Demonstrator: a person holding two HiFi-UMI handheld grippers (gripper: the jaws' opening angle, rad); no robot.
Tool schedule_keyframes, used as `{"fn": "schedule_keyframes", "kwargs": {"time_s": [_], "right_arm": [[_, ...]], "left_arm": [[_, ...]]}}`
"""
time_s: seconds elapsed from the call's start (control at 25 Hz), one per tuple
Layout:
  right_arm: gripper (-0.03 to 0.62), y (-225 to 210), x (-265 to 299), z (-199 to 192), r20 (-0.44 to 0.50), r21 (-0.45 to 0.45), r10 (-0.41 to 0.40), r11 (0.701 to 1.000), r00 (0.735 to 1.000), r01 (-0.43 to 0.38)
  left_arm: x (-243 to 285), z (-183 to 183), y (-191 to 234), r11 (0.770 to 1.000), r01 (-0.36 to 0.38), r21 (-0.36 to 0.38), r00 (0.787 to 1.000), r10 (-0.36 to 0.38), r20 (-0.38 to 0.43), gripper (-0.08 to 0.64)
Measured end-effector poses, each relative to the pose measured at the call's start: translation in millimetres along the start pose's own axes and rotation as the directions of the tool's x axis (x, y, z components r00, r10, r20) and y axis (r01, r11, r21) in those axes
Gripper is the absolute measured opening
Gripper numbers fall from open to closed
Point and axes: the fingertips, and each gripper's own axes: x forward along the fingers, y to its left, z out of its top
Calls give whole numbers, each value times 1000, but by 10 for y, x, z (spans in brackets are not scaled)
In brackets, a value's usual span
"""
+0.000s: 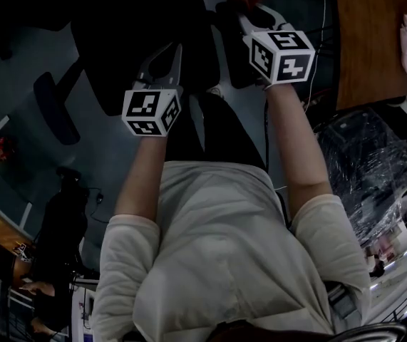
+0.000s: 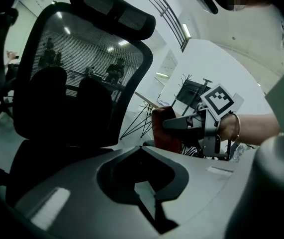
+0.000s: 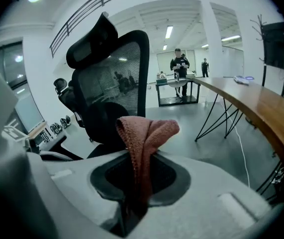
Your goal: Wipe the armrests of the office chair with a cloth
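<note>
Right gripper (image 3: 138,157) jaws clamped on a rust-red coarse-knit cloth (image 3: 149,133), raised in front of the chair.
Filling the centre-left of both gripper views, the black mesh-backed office chair with a headrest (image 3: 113,73) stands upright; one dark elongated armrest pad (image 1: 55,107) shows at the left of the head view, well apart from the cloth. Along the right edge of the right gripper view runs a long brown wooden table on thin black legs (image 3: 261,108), with open grey floor (image 3: 191,128) between it and the chair. The cloth is folded over, its doubled end standing above the jaw tips at lower centre, touching nothing else. Left gripper (image 2: 142,149) has its jaws drawn together with nothing between them, near the right one.
</note>
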Motion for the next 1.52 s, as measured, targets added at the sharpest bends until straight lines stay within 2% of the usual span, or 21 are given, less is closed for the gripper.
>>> {"fn": "schedule_keyframes", "kwargs": {"time_s": [0.12, 0.24, 0.44, 0.6, 0.76, 0.88, 1.0, 1.04, 1.32, 1.52], "right_arm": [[49, 314, 177, -113, 0, 77, -12, 997, 1000, 12], [48, 541, 396, -334, -34, 193, -38, 980, 999, 43], [46, 532, 584, -653, -88, 338, -133, 928, 987, 155], [44, 509, 575, -745, -95, 385, -171, 902, 981, 195], [44, 531, 473, -926, -100, 507, -196, 834, 976, 219], [43, 560, 384, -1079, -101, 544, -201, 809, 974, 223], [43, 593, 277, -1332, -115, 602, -196, 766, 974, 225], [43, 603, 233, -1397, -117, 603, -196, 765, 974, 226], [43, 693, -156, -1625, -80, 560, -177, 806, 981, 192], [43, 709, -368, -1759, -57, 579, -176, 796, 983, 176]], "left_arm": [[0, 41, 72, 999, 23, 47, 1000, -22, -16, 5], [-42, 52, 151, 993, 48, 105, 998, -45, -32, 5], [-109, -110, 374, 990, 83, 110, 994, -74, -80, 5], [-140, -132, 513, 990, 81, 116, 995, -73, -69, 5], [-184, -196, 483, 990, 90, 110, 994, -83, -70, 5], [-229, -244, 411, 991, 89, 100, 995, -84, -52, 5], [-288, -360, 336, 993, 83, 81, 996, -80, -42, 5], [-307, -409, 307, 994, 82, 74, 996, -79, -39, 5], [-452, -786, -35, 996, 72, 56, 997, -70, -39, 5], [-540, -1007, -269, 994, 84, 75, 996, -81, -45, 5]]}}
